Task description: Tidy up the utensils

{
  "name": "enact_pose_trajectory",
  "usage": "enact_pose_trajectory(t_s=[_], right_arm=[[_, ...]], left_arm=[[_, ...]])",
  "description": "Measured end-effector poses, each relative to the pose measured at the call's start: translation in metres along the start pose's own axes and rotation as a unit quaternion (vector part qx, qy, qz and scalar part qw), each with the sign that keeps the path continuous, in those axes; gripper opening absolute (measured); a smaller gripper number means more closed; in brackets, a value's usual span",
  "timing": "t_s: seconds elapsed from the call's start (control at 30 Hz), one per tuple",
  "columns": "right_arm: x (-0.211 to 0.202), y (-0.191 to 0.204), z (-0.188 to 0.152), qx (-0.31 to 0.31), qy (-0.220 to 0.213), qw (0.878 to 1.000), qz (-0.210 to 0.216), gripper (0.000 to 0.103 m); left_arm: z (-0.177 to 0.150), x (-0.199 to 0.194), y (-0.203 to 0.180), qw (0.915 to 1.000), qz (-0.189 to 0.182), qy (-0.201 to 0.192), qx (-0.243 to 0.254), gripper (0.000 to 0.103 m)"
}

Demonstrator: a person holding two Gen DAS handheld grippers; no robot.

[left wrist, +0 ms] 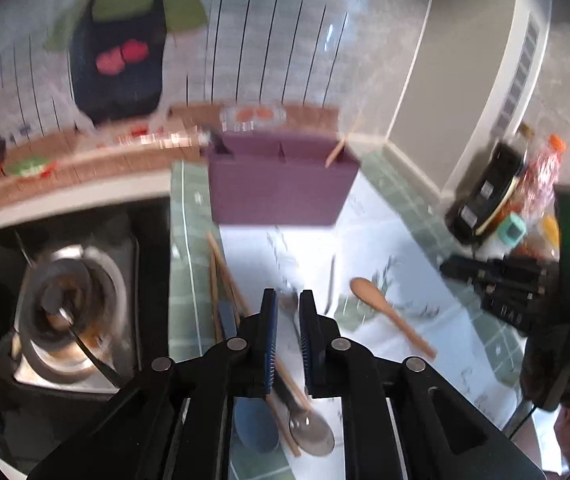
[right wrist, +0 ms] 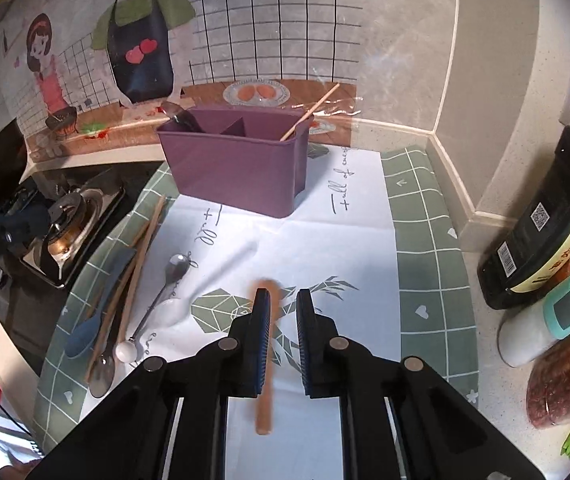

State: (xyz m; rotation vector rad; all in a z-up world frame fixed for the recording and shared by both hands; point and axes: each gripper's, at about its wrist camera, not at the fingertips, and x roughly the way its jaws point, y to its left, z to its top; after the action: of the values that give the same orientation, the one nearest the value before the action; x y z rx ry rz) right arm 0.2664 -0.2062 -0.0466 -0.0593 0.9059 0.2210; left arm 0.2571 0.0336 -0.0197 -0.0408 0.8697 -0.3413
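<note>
A purple divided utensil holder point(left wrist: 281, 184) point(right wrist: 237, 168) stands at the back of the mat, with one chopstick point(right wrist: 309, 114) leaning in its right compartment and a dark utensil in its left. My left gripper point(left wrist: 285, 300) is open, hovering over a metal spoon point(left wrist: 309, 432), a blue spatula point(left wrist: 253, 428) and chopsticks point(left wrist: 221, 276). My right gripper point(right wrist: 283, 300) is open above a wooden spoon point(right wrist: 265, 400), which also lies in the left wrist view point(left wrist: 389, 312). More loose utensils lie to its left: metal spoons point(right wrist: 165, 284), a white spoon point(right wrist: 169, 312), chopsticks point(right wrist: 141, 256).
A gas stove point(left wrist: 65, 308) point(right wrist: 65, 224) sits left of the green-checked mat point(right wrist: 425, 280). A dark sauce bottle point(right wrist: 541, 220), a white thermometer point(right wrist: 541, 320) and bagged spices point(right wrist: 565, 384) crowd the right side. The wall corner is behind the holder.
</note>
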Motion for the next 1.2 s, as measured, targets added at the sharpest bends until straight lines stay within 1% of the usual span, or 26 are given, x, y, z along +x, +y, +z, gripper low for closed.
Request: enact_pose_trajectory(t_s=[0.03, 0.1, 0.2, 0.27, 0.33, 0.37, 0.4, 0.43, 0.47, 0.6, 0.67, 0.7, 0.73, 0.8, 0.87, 0.93, 1.0, 1.07, 1.1, 1.17, 1.2], right_arm=[[0.003, -0.001, -0.001, 0.0, 0.004, 1.0, -0.001, 0.012], [0.012, -0.003, -0.005, 0.002, 0.02, 1.0, 0.002, 0.012], [0.025, -0.005, -0.012, 0.001, 0.042, 0.999, 0.011, 0.012], [0.035, -0.003, -0.016, -0.002, 0.057, 0.998, 0.032, 0.012], [0.045, 0.003, -0.017, -0.009, 0.069, 0.996, 0.053, 0.016], [0.052, 0.006, -0.017, -0.017, 0.074, 0.995, 0.063, 0.02], [0.058, 0.009, -0.017, -0.022, 0.078, 0.995, 0.065, 0.023], [0.063, 0.012, -0.017, -0.025, 0.081, 0.994, 0.064, 0.031], [0.07, 0.015, -0.016, -0.03, 0.085, 0.994, 0.065, 0.036], [0.101, 0.023, -0.011, -0.042, 0.104, 0.992, 0.054, 0.036], [0.107, 0.028, -0.007, -0.056, 0.098, 0.993, 0.042, 0.036], [0.108, 0.03, -0.005, -0.064, 0.098, 0.992, 0.038, 0.036], [0.109, 0.033, -0.004, -0.074, 0.098, 0.992, 0.033, 0.027], [0.107, 0.031, -0.004, -0.075, 0.1, 0.991, 0.04, 0.027], [0.101, 0.024, -0.004, -0.063, 0.095, 0.993, 0.044, 0.027], [0.092, 0.012, -0.006, -0.045, 0.088, 0.994, 0.043, 0.027], [0.087, 0.002, -0.006, -0.031, 0.085, 0.995, 0.04, 0.027], [0.081, -0.005, -0.007, -0.021, 0.082, 0.996, 0.033, 0.027], [0.078, -0.008, -0.007, -0.015, 0.08, 0.996, 0.032, 0.027], [0.072, -0.013, -0.008, -0.009, 0.077, 0.996, 0.031, 0.027], [0.067, -0.014, -0.009, -0.007, 0.075, 0.997, 0.031, 0.027]], left_arm=[[-0.006, 0.009, 0.0, 0.9999, 0.0, 0.017, 0.0, 0.028], [-0.015, 0.021, -0.004, 0.9994, -0.003, 0.034, -0.005, 0.04], [-0.026, 0.039, -0.011, 0.9982, -0.012, 0.057, -0.011, 0.042], [-0.029, 0.047, -0.013, 0.9977, -0.006, 0.066, -0.017, 0.043], [-0.031, 0.048, -0.012, 0.9973, -0.005, 0.067, -0.027, 0.045], [-0.031, 0.047, -0.01, 0.9973, -0.003, 0.067, -0.03, 0.047], [-0.032, 0.046, -0.009, 0.9972, 0.001, 0.067, -0.032, 0.052], [-0.033, 0.045, -0.007, 0.9972, 0.004, 0.068, -0.033, 0.056], [-0.033, 0.044, -0.006, 0.9971, 0.009, 0.067, -0.033, 0.056], [-0.036, 0.042, 0.0, 0.9964, 0.016, 0.073, -0.042, 0.056], [-0.035, 0.045, 0.0, 0.996, 0.018, 0.077, -0.043, 0.056], [-0.034, 0.048, 0.0, 0.9957, 0.019, 0.08, -0.044, 0.056], [-0.033, 0.052, -0.001, 0.9951, 0.015, 0.085, -0.046, 0.056], [-0.032, 0.057, -0.003, 0.9941, 0.01, 0.096, -0.05, 0.056], [-0.035, 0.057, -0.007, 0.9936, 0.004, 0.104, -0.043, 0.056], [-0.041, 0.053, -0.013, 0.9941, 0.0, 0.104, -0.031, 0.056], [-0.051, 0.05, -0.022, 0.9944, -0.016, 0.102, -0.02, 0.056], [-0.061, 0.051, -0.032, 0.9948, -0.023, 0.099, -0.005, 0.056], [-0.065, 0.052, -0.036, 0.9951, -0.023, 0.096, 0.0, 0.055], [-0.072, 0.055, -0.041, 0.9957, -0.023, 0.089, 0.001, 0.05], [-0.075, 0.057, -0.041, 0.9963, -0.017, 0.084, -0.004, 0.048]])
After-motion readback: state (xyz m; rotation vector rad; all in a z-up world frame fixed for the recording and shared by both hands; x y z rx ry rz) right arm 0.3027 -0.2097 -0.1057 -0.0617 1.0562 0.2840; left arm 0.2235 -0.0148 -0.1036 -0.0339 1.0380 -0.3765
